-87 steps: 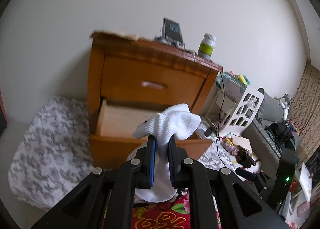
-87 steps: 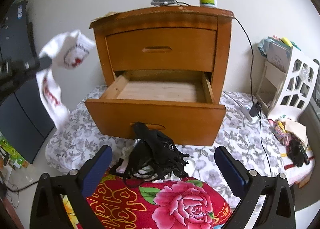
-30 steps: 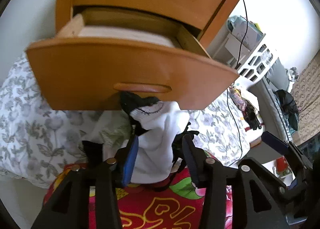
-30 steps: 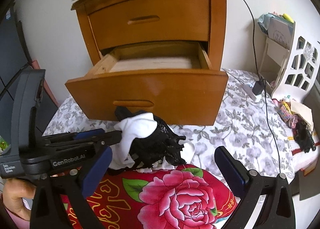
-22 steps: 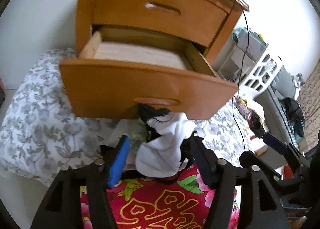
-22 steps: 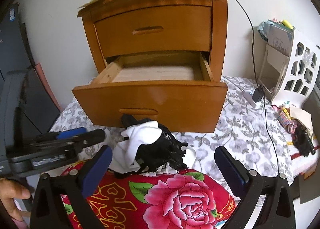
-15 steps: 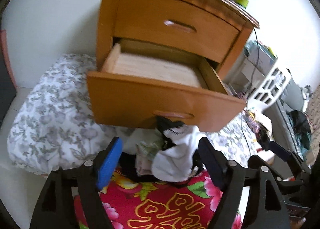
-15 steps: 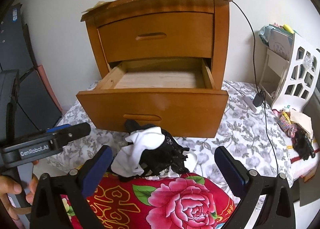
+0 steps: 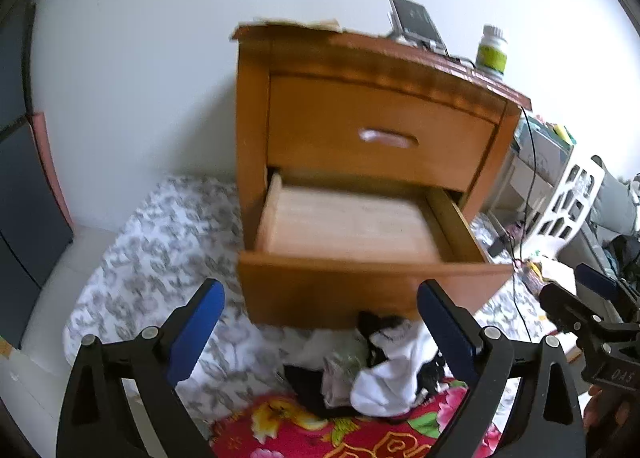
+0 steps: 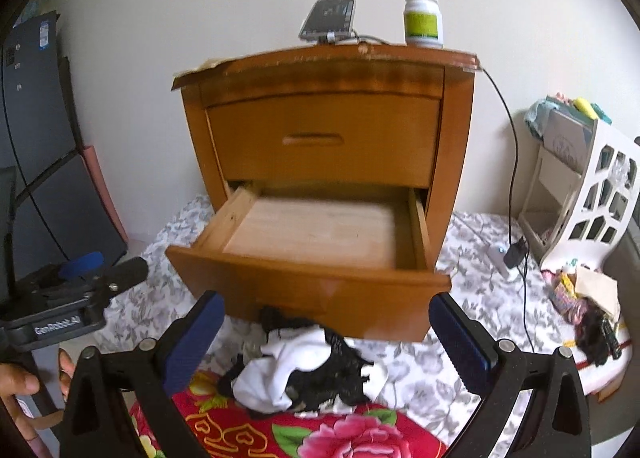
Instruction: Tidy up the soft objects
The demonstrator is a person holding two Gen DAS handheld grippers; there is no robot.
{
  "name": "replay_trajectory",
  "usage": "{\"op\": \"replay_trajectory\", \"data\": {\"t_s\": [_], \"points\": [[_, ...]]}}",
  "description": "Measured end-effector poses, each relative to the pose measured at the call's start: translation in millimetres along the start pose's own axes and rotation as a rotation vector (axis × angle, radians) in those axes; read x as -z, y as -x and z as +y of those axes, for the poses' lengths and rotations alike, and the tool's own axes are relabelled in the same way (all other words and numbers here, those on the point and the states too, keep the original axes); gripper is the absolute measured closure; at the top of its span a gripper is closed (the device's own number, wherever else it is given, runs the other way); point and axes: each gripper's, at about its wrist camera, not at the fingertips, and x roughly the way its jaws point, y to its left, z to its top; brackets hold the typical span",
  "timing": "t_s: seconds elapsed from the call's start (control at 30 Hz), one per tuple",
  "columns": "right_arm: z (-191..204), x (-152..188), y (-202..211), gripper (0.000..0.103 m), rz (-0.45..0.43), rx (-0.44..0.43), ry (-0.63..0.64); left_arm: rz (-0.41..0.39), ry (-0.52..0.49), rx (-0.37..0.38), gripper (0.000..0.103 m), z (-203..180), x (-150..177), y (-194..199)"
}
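Standing atop the nightstand (image 10: 320,130), upper centre: phone (image 10: 329,20), green-labelled bottle (image 10: 423,18); leaning at right edge, white rack (image 10: 592,194)

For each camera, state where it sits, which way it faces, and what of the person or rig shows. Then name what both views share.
Left wrist: on the left gripper, aimed downward at the nightstand; its own open jaws, which have just been opening, and the right gripper at right.
Right wrist: on the right gripper, facing the nightstand squarely; its open jaws, the left gripper and a hand at left.
Shared: open lower drawer, white sock on the clothes pile, bottle, phone.
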Motion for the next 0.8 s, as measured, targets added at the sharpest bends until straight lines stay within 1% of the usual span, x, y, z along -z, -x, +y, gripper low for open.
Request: {"op": "replay_trajectory", "data": {"t_s": [0.07, 0.17, 0.3, 0.4, 0.53, 0.67, 0.8], "points": [[-3, -6, -1, 0.000, -0.004, 0.008, 0.001, -0.020, -0.006, -0.020, 0.006, 1, -9, 4], [-7, -13, -5, 0.000, 0.000, 0.024, 0.003, -0.049, 0.005, -0.030, 0.006, 5, -22, 11], [-14, -19, -11, 0.000, 0.005, 0.033, -0.016, -0.063, 0.033, -0.072, 0.006, 7, -30, 14], [-20, -23, -11, 0.000, 0.002, 0.035, -0.028, -0.061, 0.032, -0.086, 0.006, 5, -29, 12], [-23, -26, -9, 0.000, -0.006, 0.034, -0.039, -0.058, 0.032, -0.127, 0.006, 2, -21, 9], [-22, -24, -9, 0.000, -0.001, 0.033, -0.037, -0.037, 0.052, -0.111, 0.006, 3, -14, 4], [-23, -22, -11, 0.000, 0.003, 0.039, -0.044, -0.041, 0.046, -0.129, 0.006, 0, -9, 4]]}}
